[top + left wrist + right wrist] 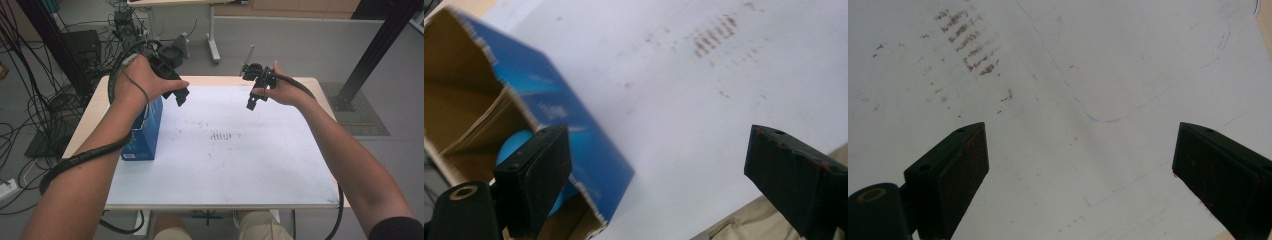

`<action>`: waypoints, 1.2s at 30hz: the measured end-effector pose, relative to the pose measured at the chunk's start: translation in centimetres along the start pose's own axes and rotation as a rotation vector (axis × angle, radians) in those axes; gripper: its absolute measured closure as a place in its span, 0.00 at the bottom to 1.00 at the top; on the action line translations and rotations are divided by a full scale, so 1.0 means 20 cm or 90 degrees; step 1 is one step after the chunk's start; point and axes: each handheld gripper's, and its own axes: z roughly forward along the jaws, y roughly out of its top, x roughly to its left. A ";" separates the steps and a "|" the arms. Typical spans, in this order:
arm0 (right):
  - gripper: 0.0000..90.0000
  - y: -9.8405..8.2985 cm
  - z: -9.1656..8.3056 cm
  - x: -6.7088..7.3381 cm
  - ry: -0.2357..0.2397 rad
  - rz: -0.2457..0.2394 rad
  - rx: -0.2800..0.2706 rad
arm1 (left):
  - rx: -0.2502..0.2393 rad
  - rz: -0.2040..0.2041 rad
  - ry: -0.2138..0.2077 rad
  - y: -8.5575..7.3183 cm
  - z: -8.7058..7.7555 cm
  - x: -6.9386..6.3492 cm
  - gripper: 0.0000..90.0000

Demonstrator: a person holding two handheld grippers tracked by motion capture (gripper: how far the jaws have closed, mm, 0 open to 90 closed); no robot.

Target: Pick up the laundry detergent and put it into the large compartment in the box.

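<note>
A blue cardboard box (143,136) stands on the left part of the white table (225,170). In the left gripper view the box (559,112) shows an open end with brown dividers inside and a light-blue round thing (513,146) lying in it. My left gripper (181,96) hangs above the table just right of the box's far end. Its jaws stand open with nothing between them (659,175). My right gripper (253,102) hovers over the far middle of the table, jaws open and empty (1080,170).
Brown smudges (222,135) mark the table's middle, and a thin pen outline (1108,117) is drawn on its sheet. Cables (30,107) crowd the floor at the left. A black frame post (377,47) stands at the right, another table's leg (213,47) behind.
</note>
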 end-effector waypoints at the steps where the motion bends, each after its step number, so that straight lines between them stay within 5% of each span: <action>1: 0.09 0.00 0.00 0.00 0.001 0.000 0.000 | 0.005 0.012 -0.006 0.01 0.01 -0.01 0.14; 14: 0.08 0.00 0.01 -0.03 0.010 0.009 -0.004 | 0.020 0.216 -0.070 0.09 0.06 -0.21 0.13; 18: 0.08 0.00 0.01 -0.04 0.011 0.008 -0.003 | 0.022 0.274 -0.076 0.12 0.06 -0.26 0.13; 23: 0.08 0.00 0.01 -0.04 0.011 0.007 -0.004 | 0.022 0.377 -0.077 0.12 0.07 -0.33 0.14; 31: 0.08 -0.01 0.00 -0.04 0.013 0.006 -0.007 | 0.046 0.454 -0.108 0.16 0.10 -0.37 0.14; 36: 0.08 -0.01 0.00 -0.04 0.013 0.007 -0.006 | 0.058 0.459 -0.105 0.16 0.13 -0.39 0.14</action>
